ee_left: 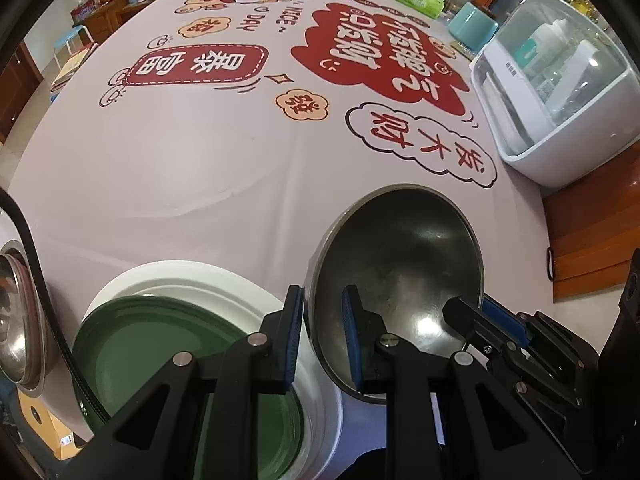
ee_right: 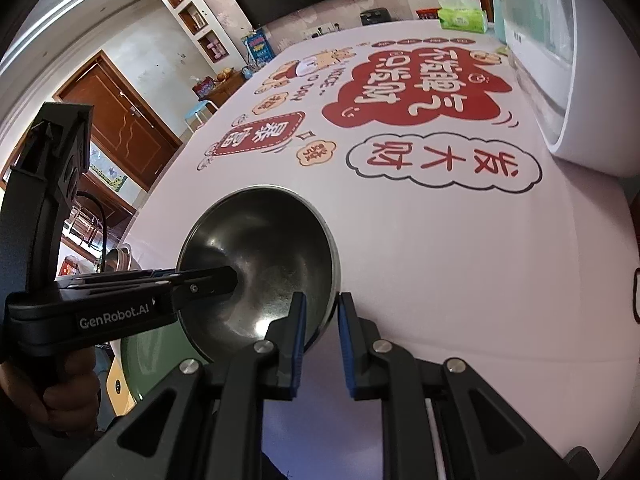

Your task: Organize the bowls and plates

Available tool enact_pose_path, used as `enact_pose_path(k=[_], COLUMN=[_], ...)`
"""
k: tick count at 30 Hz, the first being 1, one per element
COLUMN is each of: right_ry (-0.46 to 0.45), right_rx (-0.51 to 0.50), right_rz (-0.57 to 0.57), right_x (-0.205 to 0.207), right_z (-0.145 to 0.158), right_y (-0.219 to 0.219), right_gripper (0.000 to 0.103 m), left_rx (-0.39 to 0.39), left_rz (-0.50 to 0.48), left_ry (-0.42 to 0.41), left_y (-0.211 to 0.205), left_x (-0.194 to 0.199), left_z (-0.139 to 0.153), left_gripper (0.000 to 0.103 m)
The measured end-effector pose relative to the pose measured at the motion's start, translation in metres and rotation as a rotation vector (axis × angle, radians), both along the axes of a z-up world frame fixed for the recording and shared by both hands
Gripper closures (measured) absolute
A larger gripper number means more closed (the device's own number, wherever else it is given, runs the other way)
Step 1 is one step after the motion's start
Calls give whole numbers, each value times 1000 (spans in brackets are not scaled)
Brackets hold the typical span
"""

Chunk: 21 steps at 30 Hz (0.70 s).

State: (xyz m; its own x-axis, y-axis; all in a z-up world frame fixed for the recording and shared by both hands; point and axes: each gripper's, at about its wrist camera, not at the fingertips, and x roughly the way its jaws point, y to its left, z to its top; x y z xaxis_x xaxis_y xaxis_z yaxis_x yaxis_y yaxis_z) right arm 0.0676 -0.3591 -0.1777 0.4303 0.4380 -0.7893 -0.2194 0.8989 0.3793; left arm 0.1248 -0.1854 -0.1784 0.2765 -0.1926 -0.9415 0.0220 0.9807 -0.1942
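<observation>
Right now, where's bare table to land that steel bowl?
Free: printed tablecloth ahead of the steel bowl, left of the white cabinet. Crowded: near-left, with green plate on white plate and another steel bowl.

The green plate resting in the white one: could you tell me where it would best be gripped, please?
Probably at the raised rim of the green plate, on its far-left arc, approached from above and outside. That arc is uncovered, and the rim stands clear of the white plate beneath. The near side lies under the left gripper.
</observation>
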Motion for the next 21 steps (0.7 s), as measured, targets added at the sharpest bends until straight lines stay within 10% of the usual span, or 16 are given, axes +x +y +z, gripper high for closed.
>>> enact_pose_path(k=[21], right_ry=[-116], right_rx=[-42], right_rz=[77], right_x=[-43], right_z=[36], right_y=[29], right_gripper=[87], left_rx=[-78], left_rz=[58], left_ry=[-123], left_y=[33], left_x=[-61], left_z=[41], left_gripper=[84])
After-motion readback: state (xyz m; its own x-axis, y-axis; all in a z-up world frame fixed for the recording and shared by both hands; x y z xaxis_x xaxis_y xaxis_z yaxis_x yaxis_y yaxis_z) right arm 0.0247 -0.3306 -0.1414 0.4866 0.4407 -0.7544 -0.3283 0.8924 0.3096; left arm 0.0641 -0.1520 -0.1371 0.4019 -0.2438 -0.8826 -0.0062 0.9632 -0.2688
